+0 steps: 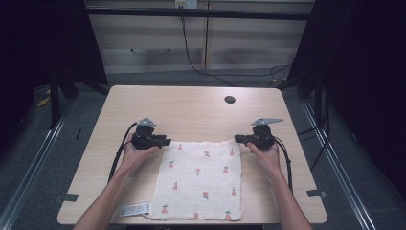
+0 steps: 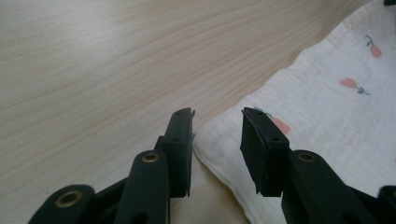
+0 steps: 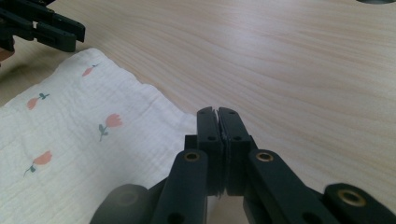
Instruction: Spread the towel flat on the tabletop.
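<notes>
Here your left gripper [image 2: 216,140] stands with its jaws partly apart, a clear gap between the pads, and the near corner of the cloth [image 2: 327,121] lies under that gap; the pads do not press on it, so nothing is held on this side. Your right gripper [image 3: 217,122] has its jaws closed together, pad against pad, right at the cloth's far right corner; the hem runs up to the jaws, but whether fabric is pinched between them cannot be told. The cloth, white with small pink flower prints, lies flat on the wooden table [image 1: 191,103], toward its near edge, between your two hands, with a white label [image 1: 135,209] at its near left corner.
</notes>
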`<state>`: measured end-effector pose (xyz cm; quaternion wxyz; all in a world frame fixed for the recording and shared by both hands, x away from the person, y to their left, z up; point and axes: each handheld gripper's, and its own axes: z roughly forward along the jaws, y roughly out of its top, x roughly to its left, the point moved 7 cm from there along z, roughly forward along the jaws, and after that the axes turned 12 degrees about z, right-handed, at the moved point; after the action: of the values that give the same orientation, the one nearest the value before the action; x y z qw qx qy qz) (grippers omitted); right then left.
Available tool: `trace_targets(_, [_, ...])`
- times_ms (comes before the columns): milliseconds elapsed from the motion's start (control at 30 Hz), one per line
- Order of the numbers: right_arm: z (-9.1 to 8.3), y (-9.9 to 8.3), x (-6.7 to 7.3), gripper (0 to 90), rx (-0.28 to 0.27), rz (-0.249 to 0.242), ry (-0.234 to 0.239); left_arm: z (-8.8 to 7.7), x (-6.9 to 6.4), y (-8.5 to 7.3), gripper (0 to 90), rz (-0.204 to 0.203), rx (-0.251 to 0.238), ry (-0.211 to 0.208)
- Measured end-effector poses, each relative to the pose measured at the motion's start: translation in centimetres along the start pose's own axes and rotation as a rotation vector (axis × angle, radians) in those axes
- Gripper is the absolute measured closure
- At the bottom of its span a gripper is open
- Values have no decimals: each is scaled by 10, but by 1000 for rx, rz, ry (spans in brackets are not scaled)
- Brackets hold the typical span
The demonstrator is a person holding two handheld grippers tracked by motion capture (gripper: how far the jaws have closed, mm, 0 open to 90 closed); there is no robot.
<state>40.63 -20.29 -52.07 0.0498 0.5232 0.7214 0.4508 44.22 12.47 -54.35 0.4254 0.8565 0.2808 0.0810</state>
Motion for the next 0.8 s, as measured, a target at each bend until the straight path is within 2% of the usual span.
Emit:
trace_targets(33, [0, -1, 0, 885, 6, -2, -2, 2, 2, -1, 672, 14, 14, 32])
trace_targets(67, [0, -1, 0, 885, 6, -2, -2, 3, 4, -2, 672, 8, 22, 44])
trace_targets(100, [0, -2, 0, 885, 3, -4, 1, 4, 5, -3, 675, -3, 20, 33])
trace_targets(133, [-1, -2, 0, 885, 4, 0, 2, 6, 5, -5, 676, -3, 29, 48])
trace_targets(200, [-1, -3, -1, 885, 6, -1, 4, 9, 3, -6, 693, 10, 31, 35])
trace_targets(367, [1, -4, -2, 879, 10, 1, 3, 11, 1, -4, 688, 33, 36, 61])
trace_targets(533, [1, -4, -1, 881, 9, 5, 6, 8, -1, -8, 815, 83, 46, 51])
trace_targets(633, [1, -4, -2, 882, 9, 10, 9, 7, -3, -9, 857, 82, 42, 53])
trace_targets(800, [3, -6, -2, 884, 19, 19, 19, 6, -5, -8, 865, 63, 51, 53])
